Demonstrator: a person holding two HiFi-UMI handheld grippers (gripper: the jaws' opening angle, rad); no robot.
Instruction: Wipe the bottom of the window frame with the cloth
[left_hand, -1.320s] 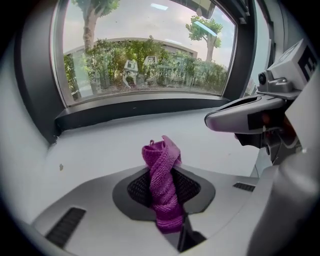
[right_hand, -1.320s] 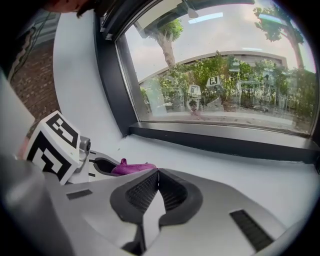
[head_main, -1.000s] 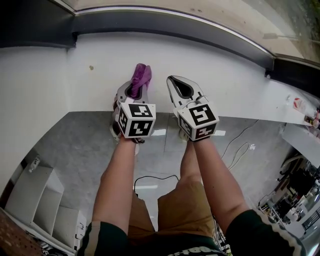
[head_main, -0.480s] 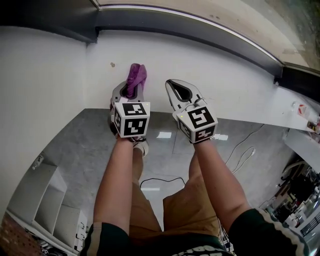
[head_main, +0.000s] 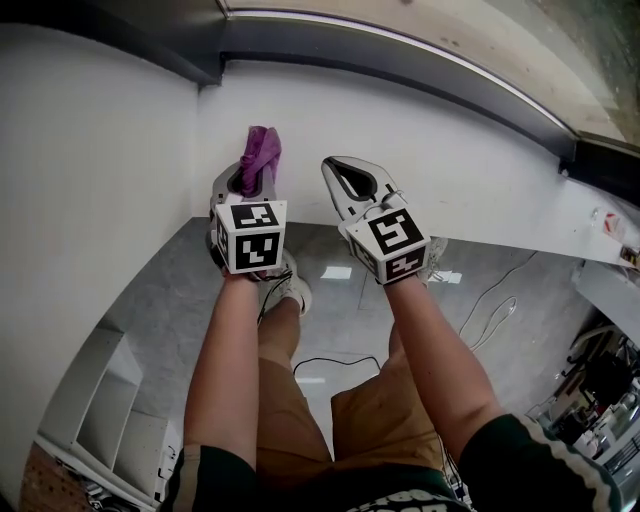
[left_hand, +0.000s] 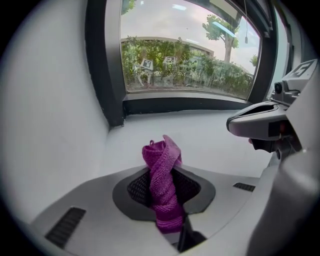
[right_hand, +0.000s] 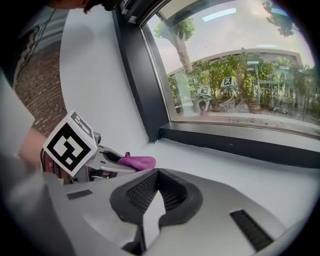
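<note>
A purple cloth (head_main: 259, 148) sticks out of my left gripper (head_main: 249, 170), which is shut on it. The cloth (left_hand: 162, 182) is twisted upright between the jaws, over the white sill (left_hand: 210, 135). The dark bottom of the window frame (left_hand: 185, 104) runs just beyond, meeting the left upright (left_hand: 102, 65) in a corner. My right gripper (head_main: 340, 168) hovers beside the left one, shut and empty. In the right gripper view its jaws (right_hand: 156, 174) meet with nothing between them, and the cloth (right_hand: 137, 161) shows at the left with the bottom frame (right_hand: 240, 142) ahead.
A white wall (head_main: 90, 150) closes the sill (head_main: 470, 150) on the left. Below lie a grey floor with a cable (head_main: 485, 290), a white shelf unit (head_main: 105, 415) and the person's shoe (head_main: 291, 290). Clutter sits at the far right (head_main: 600, 390).
Both grippers have moved left along the sill toward the window's left corner. The cloth stays clamped in the left gripper, and the right gripper stays shut.
</note>
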